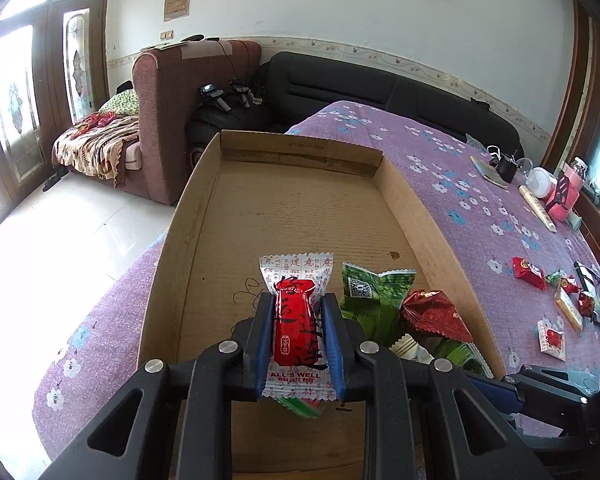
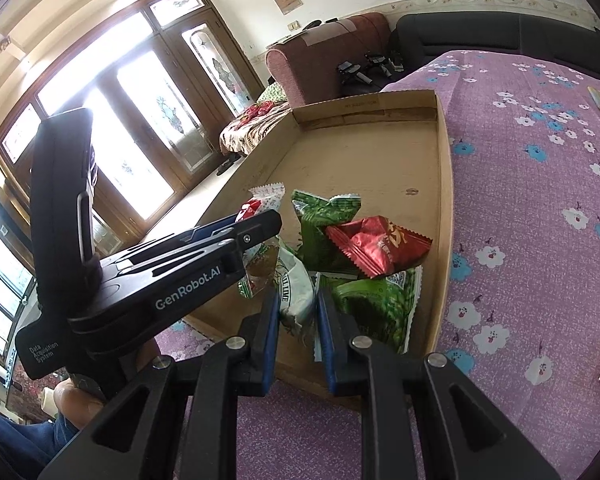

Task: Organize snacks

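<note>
The left gripper (image 1: 299, 340) pinches a red-and-white snack (image 1: 296, 320) between its blue pads (image 1: 264, 344), which press on both long sides of the packet. It hangs over the near end of a shallow cardboard tray (image 1: 204, 216), with the packet's crimped white top pointing up the tray. The right gripper (image 2: 298, 330) has its jaws drawn close on a white snack (image 2: 298, 292); its pads (image 2: 271, 340) sit on either side of the wrapper at the tray's near edge (image 2: 444, 208), and the grip looks tight. In the right wrist view the left gripper (image 2: 256, 232) shows from the side, reaching in over the tray from the left. Just beside the red-and-white snack lies a small heap: a green packet (image 1: 364, 292) with a printed code square, a crumpled red packet (image 1: 436, 312) leaning on it, and a second green packet (image 2: 380, 304) nearer the tray's front. The rest of the tray floor is bare cardboard. The tray rests on a purple flowered cloth (image 1: 440, 184). Well apart, on the cloth to the right, several loose snacks (image 1: 530, 272) are scattered, mostly red. A hand (image 2: 76, 396) shows under the left gripper's body.
</note>
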